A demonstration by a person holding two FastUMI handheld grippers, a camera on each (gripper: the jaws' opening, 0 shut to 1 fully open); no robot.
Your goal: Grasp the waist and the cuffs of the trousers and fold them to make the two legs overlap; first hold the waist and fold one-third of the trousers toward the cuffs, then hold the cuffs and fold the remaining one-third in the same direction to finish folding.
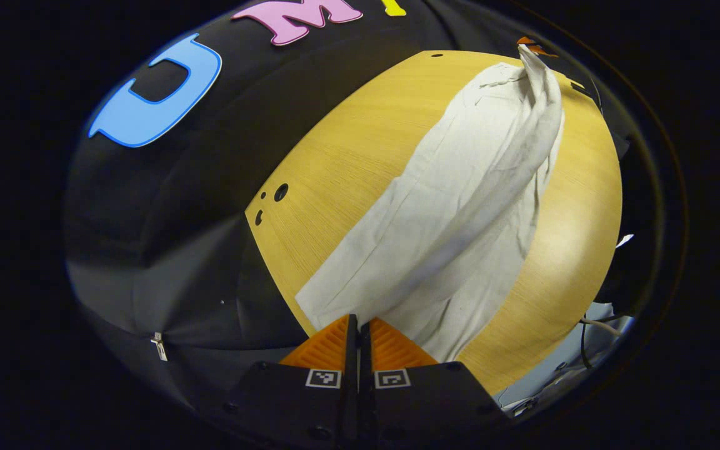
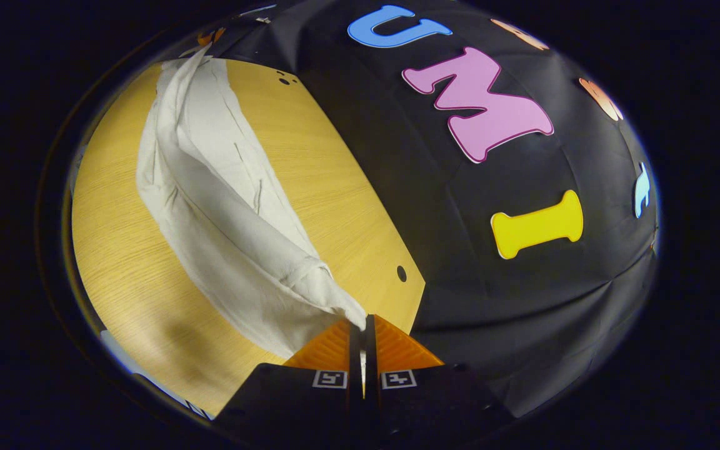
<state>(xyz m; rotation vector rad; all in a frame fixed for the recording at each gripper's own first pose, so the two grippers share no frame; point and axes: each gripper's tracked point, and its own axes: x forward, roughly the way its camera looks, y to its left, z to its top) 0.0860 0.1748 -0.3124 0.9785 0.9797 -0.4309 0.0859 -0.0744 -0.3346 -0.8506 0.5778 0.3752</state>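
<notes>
Trousers pale, stretched lengthwise across wooden surface, cloth lifted and creased along middle, one edge lying flat on wood. Left claw pinched tight on near end of trousers, fingers together with fabric between them. Right claw likewise clamped on opposite end, bunched corner of cloth drawn into its closed fingers. In left gripper view, far end of trousers rises to peak at right claw. Small holes in surface near its edge.

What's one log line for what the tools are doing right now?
left tool: shut on trousers | right tool: shut on trousers, other end | trousers: lifted, sagging over table
</notes>
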